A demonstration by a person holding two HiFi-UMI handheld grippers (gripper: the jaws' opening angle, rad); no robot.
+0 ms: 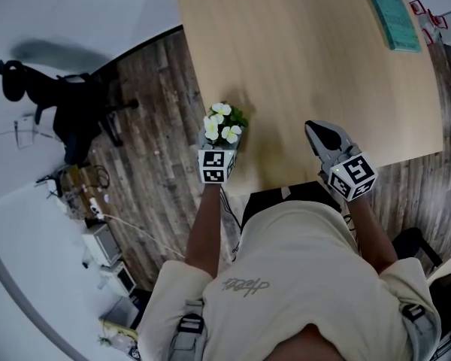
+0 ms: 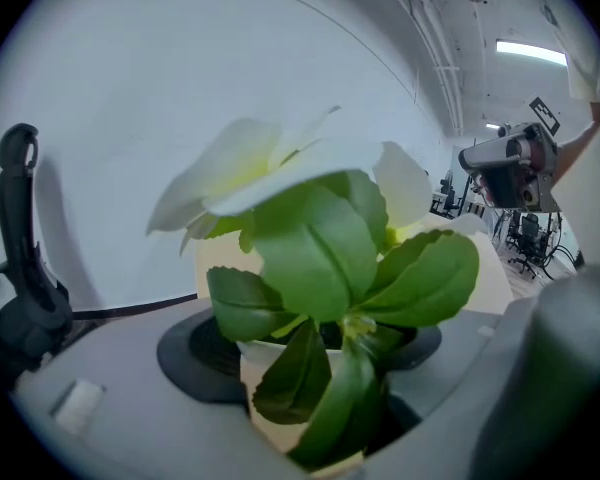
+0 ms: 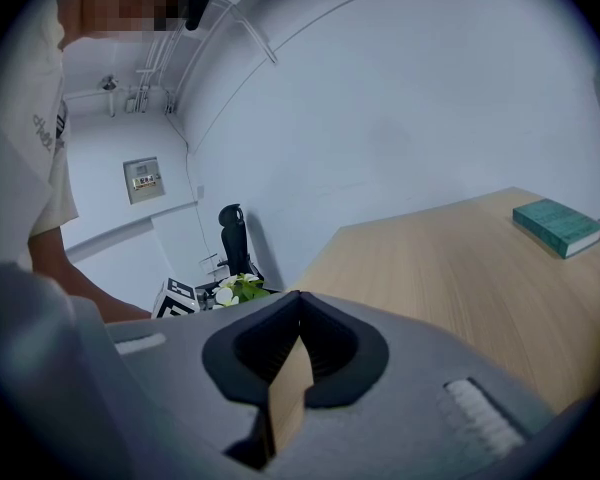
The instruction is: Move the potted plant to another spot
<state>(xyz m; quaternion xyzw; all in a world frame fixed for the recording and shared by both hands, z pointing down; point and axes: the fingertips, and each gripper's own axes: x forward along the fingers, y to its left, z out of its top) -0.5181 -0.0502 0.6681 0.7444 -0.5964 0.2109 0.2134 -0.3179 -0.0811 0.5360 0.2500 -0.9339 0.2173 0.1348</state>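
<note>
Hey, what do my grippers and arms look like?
The left hand-held gripper and the right hand-held gripper each have a grey body with black ribbed pads and a white cube printed with black square markers. You wear a cream short-sleeved shirt.

Light wood table on a dark plank floor. Plant, white flowers and green leaves, stands at the table's near left edge, right at the front of the left gripper, whose marker cube sits just behind it. Right gripper is over the near edge, well apart from the plant, dark jaw tips drawn together, nothing in them. Teal book lies flat at the far right corner. Black chair stands left of the table. Person in a cream shirt, both forearms extended.
</note>
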